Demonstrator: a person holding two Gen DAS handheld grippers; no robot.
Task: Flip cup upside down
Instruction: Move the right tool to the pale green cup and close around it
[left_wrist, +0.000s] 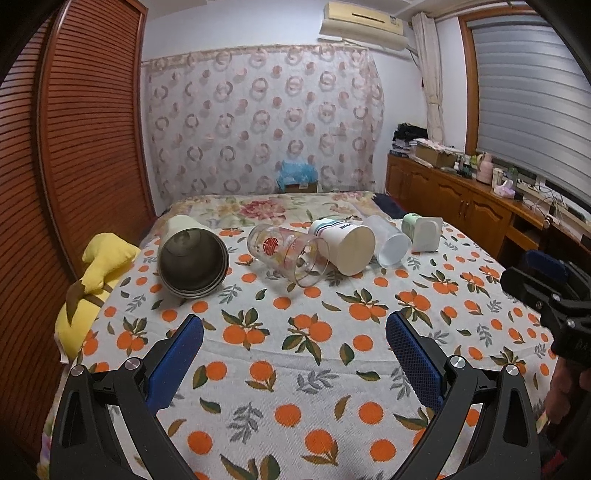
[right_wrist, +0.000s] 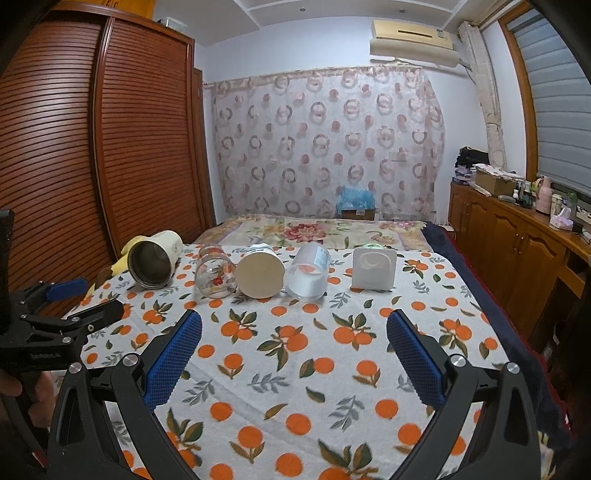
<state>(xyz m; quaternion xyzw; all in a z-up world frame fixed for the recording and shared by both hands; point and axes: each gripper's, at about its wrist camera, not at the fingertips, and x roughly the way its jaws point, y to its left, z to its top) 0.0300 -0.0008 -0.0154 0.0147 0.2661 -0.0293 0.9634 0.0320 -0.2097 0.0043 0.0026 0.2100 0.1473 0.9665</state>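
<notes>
Several cups lie on their sides in a row on the orange-print cloth (left_wrist: 295, 369). From left: a cream cup with a dark metal inside (left_wrist: 192, 258) (right_wrist: 153, 264), a clear glass with a red mark (left_wrist: 286, 254) (right_wrist: 215, 275), a white striped cup (left_wrist: 345, 247) (right_wrist: 259, 271), a frosted plastic cup (left_wrist: 389, 242) (right_wrist: 308, 275), and a green-and-white square cup (left_wrist: 423, 230) (right_wrist: 373, 267). My left gripper (left_wrist: 294, 334) is open and empty, well short of the cups. My right gripper (right_wrist: 294, 332) is open and empty too; it also shows at the right edge of the left wrist view (left_wrist: 546, 291).
A yellow plush toy (left_wrist: 92, 288) lies at the cloth's left edge beside the wooden wardrobe (left_wrist: 74, 147). A wooden cabinet (left_wrist: 461, 199) with clutter runs along the right. A floral blanket (right_wrist: 321, 230) covers the bed behind the cups.
</notes>
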